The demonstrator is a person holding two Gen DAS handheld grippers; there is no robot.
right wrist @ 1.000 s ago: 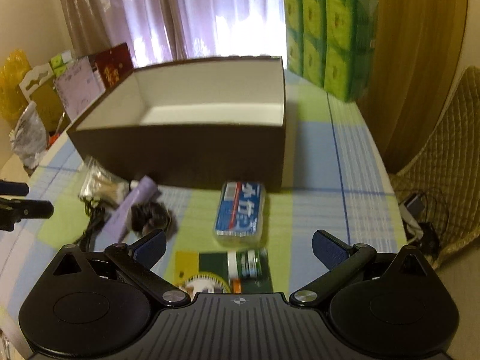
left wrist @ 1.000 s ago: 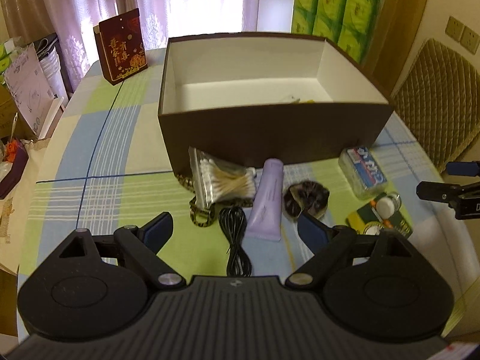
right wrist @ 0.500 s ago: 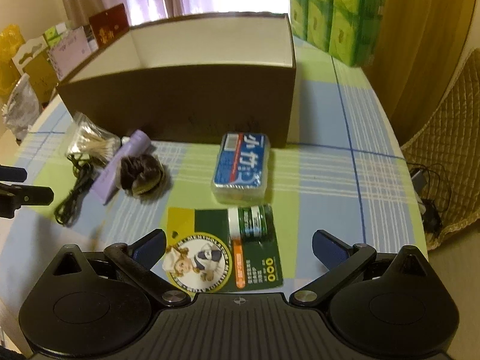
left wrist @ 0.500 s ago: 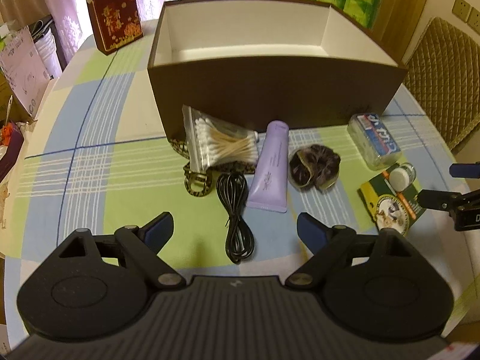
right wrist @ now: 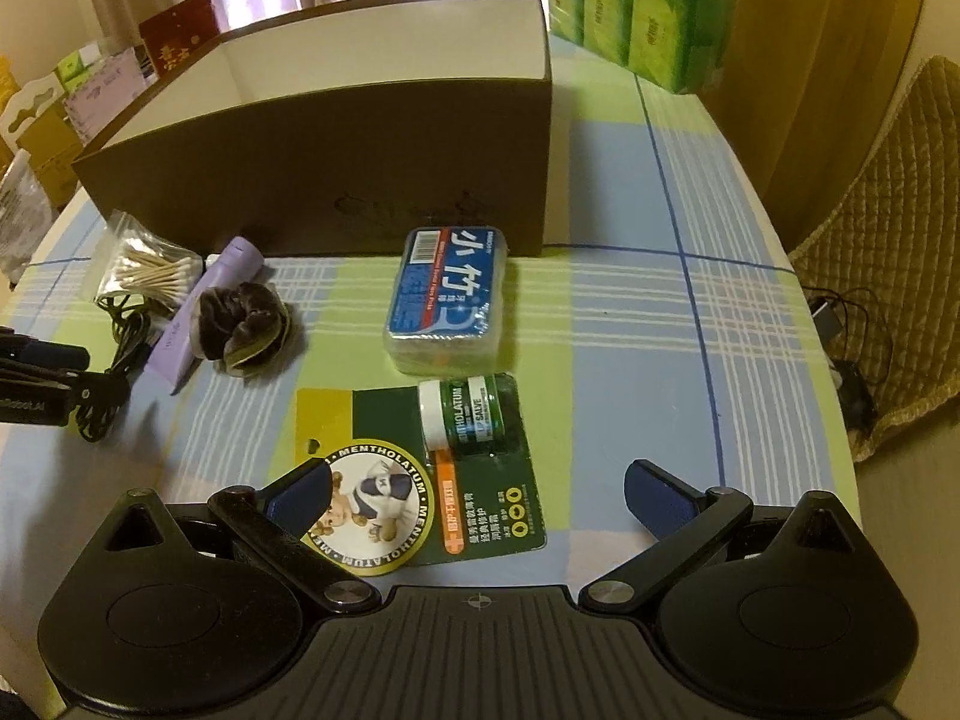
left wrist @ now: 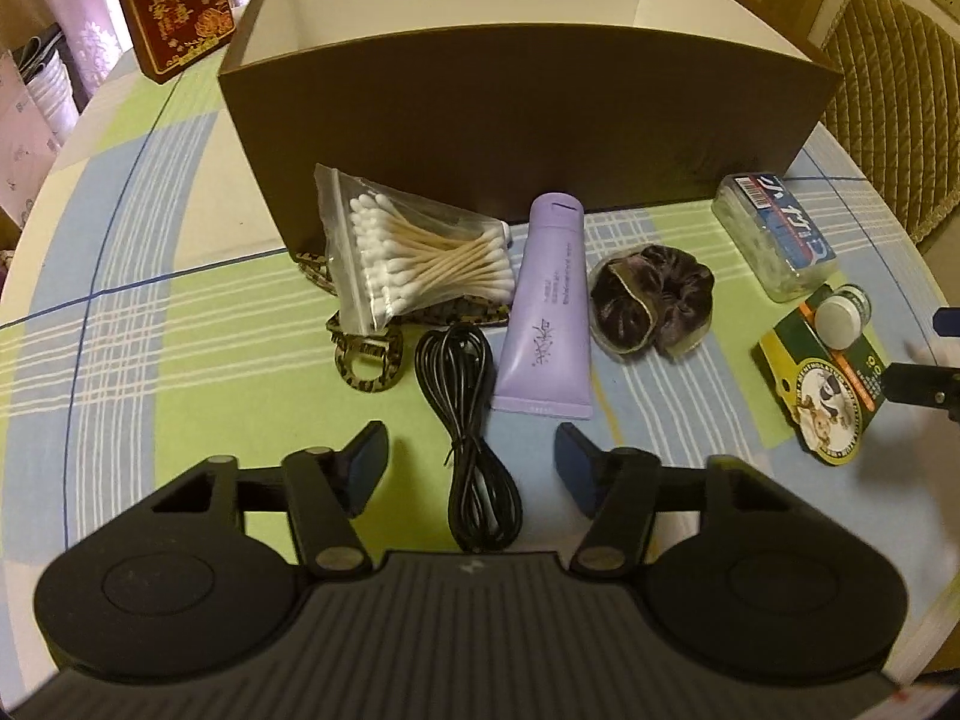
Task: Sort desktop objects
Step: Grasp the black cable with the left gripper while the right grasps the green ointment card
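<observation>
Left wrist view: left hand-held gripper [left wrist: 471, 465], jaws apart, above coiled black cable [left wrist: 471, 438]; right hand-held gripper [right wrist: 477, 495], jaws apart, over lip-salve card [right wrist: 420, 480] near brown box [right wrist: 336, 174].

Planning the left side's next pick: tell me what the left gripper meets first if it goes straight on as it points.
Probably the black cable: it lies between the open fingers of the left gripper, directly ahead. Beyond it come the purple tube and the brown box. Height above the table is unclear.

Each tool [left wrist: 471, 468] is matte black with ribbed housing, silver pivot screws and blue-padded fingers [right wrist: 657, 507]
</observation>
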